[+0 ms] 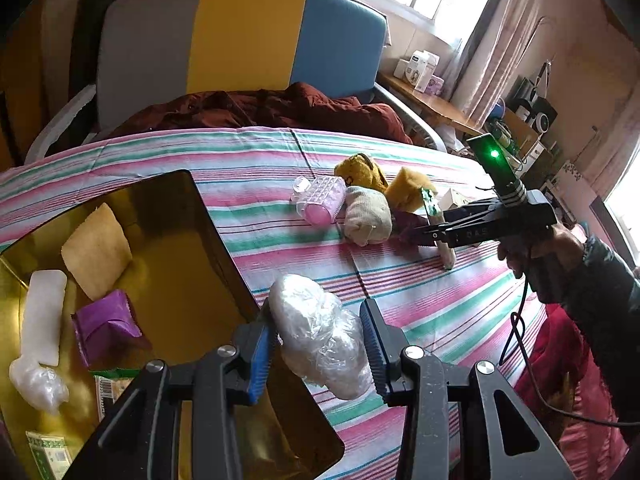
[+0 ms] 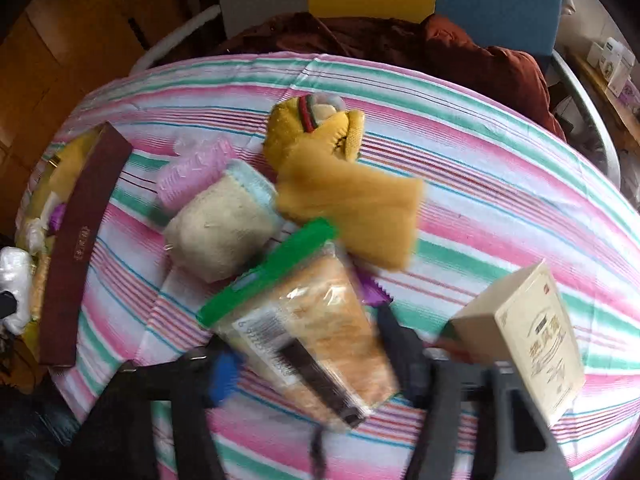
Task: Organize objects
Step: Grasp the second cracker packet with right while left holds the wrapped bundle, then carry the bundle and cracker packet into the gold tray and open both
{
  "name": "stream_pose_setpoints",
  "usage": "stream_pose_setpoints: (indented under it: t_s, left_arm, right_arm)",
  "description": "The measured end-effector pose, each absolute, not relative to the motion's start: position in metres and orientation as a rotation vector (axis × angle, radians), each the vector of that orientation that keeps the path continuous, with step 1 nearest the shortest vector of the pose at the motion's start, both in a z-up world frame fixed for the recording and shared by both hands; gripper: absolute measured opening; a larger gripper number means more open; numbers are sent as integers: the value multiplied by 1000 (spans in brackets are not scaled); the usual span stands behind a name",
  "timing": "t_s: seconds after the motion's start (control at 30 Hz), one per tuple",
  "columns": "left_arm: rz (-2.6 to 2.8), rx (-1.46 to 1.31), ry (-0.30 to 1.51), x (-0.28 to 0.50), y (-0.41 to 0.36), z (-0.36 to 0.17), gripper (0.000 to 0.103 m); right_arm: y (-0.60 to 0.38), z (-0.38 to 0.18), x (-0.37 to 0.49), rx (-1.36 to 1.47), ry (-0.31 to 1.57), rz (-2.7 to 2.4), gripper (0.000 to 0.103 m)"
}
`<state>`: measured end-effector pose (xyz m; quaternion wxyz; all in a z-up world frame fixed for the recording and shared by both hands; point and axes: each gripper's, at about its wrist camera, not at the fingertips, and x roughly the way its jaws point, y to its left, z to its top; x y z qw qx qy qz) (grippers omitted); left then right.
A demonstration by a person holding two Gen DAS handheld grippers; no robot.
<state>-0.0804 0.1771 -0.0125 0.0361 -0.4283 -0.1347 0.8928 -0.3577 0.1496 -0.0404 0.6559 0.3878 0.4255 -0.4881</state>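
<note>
My left gripper (image 1: 318,320) is shut on a white bundle wrapped in clear plastic (image 1: 320,344), held over the near corner of the gold tray (image 1: 172,240). My right gripper (image 2: 312,352) is shut on a clear snack packet with a green top (image 2: 304,320). The packet stands on edge (image 1: 438,232) on the striped bedsheet (image 1: 420,300). Beside it lie a cream sock roll (image 2: 220,232), a pink studded bottle (image 2: 188,172), yellow knitted pieces (image 2: 344,192) and a cream box (image 2: 528,340). The right wrist view is blurred.
The tray holds a tan pad (image 1: 96,252), a white foam piece (image 1: 44,316), a purple packet (image 1: 106,326) and printed packets. A dark red blanket (image 1: 260,108) and a padded headboard (image 1: 240,36) lie beyond the sheet. A hand and sleeve (image 1: 580,268) hold the right gripper.
</note>
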Motion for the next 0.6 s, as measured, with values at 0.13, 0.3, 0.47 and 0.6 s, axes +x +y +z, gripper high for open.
stream_pose_setpoints:
  t_s: [0.13,0.3,0.47,0.6]
  left_arm:
    - [2741,-1312,-420,-76,178,-11,42]
    - [2750,-1287,-434,-66,176,-7,42]
    - [2770,-1256,-444,-53,174,-2,42]
    - [2795,-1235,-453,-42,170,3,42]
  right_arm:
    - [173,-26,-358,874,919,-1133,47]
    - [201,-8,-365,910,827,-1175,41]
    - [221,7,-345,865,806,-1200,39]
    - [224,17,-320,830,763,-1195,39]
